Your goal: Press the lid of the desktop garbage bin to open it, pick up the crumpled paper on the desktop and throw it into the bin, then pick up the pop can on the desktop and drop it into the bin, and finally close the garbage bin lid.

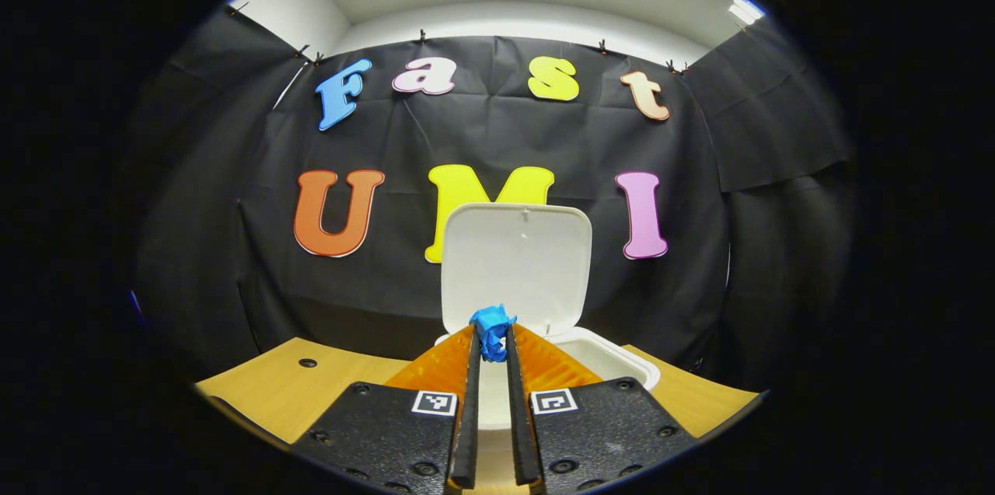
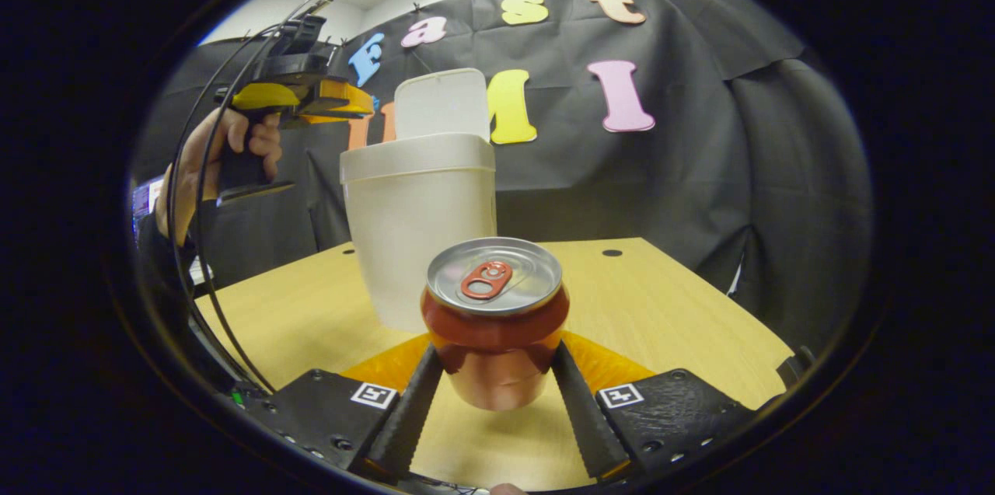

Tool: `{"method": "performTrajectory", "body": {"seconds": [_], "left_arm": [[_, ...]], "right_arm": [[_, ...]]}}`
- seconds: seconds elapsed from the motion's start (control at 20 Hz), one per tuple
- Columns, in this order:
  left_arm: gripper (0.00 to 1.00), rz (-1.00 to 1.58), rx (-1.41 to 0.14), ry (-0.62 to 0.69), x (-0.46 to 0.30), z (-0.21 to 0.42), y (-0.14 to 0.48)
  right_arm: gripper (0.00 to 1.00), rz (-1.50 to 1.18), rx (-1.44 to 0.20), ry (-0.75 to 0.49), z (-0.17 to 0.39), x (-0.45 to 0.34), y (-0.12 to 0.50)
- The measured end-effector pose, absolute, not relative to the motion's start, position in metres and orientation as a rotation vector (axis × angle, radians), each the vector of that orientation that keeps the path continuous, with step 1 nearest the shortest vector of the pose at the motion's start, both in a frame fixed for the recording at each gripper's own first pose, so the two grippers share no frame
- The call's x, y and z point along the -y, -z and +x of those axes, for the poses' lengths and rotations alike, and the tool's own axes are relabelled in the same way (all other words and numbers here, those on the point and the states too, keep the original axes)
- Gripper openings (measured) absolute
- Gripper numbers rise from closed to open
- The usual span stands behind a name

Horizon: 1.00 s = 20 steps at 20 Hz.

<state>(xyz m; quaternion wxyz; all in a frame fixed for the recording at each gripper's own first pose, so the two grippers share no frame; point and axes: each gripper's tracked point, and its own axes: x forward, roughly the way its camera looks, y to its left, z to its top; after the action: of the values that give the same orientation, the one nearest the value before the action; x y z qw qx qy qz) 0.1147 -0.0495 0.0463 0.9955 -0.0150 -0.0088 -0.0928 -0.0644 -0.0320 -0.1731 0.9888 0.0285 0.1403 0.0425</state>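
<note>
A blue crumpled paper point(image 1: 492, 328) is pinched at the tips of my left gripper point(image 1: 492, 341), which is shut on it. It hangs over the open mouth of the white garbage bin point(image 1: 614, 361), in front of the bin's upright lid point(image 1: 517, 262). In the right gripper view, a red pop can point(image 2: 494, 324) with a silver top stands upright between the fingers of my right gripper point(image 2: 495, 355). Both fingers press on its sides. The bin point(image 2: 420, 231) with its raised lid point(image 2: 441, 102) stands just behind the can.
The wooden table point(image 2: 661, 308) has free room to the right of the bin and a small hole point(image 2: 612, 252) near the back. A hand point(image 2: 233, 145) holds the left gripper point(image 2: 326, 95) high at the bin's left side, with cables hanging down.
</note>
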Motion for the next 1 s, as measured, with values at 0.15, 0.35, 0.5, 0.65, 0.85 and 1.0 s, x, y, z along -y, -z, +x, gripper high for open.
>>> {"method": "performTrajectory", "body": {"seconds": [0.15, 0.35, 0.5, 0.65, 0.85, 1.0], "left_arm": [[0.21, -0.051, -0.024, 0.202, 0.057, 0.126, -0.034], [0.27, -0.047, -0.058, 0.201, 0.057, 0.134, -0.025], [0.33, -0.042, -0.062, 0.231, 0.064, 0.134, -0.024], [0.88, -0.028, -0.053, 0.242, 0.064, 0.133, -0.026], [0.99, -0.029, -0.045, 0.214, 0.056, 0.129, -0.028], [1.00, -0.023, -0.044, 0.194, 0.050, 0.125, -0.029]], "right_arm": [[0.79, 0.062, -0.277, -0.085, -0.064, 0.034, 0.173], [0.79, 0.066, -0.274, -0.074, -0.063, 0.040, 0.172], [0.79, 0.075, -0.269, -0.067, -0.063, 0.043, 0.171], [0.79, 0.074, -0.268, -0.064, -0.063, 0.042, 0.172], [0.79, 0.079, -0.269, -0.070, -0.064, 0.038, 0.169], [0.79, 0.074, -0.262, -0.071, -0.062, 0.036, 0.165]]}}
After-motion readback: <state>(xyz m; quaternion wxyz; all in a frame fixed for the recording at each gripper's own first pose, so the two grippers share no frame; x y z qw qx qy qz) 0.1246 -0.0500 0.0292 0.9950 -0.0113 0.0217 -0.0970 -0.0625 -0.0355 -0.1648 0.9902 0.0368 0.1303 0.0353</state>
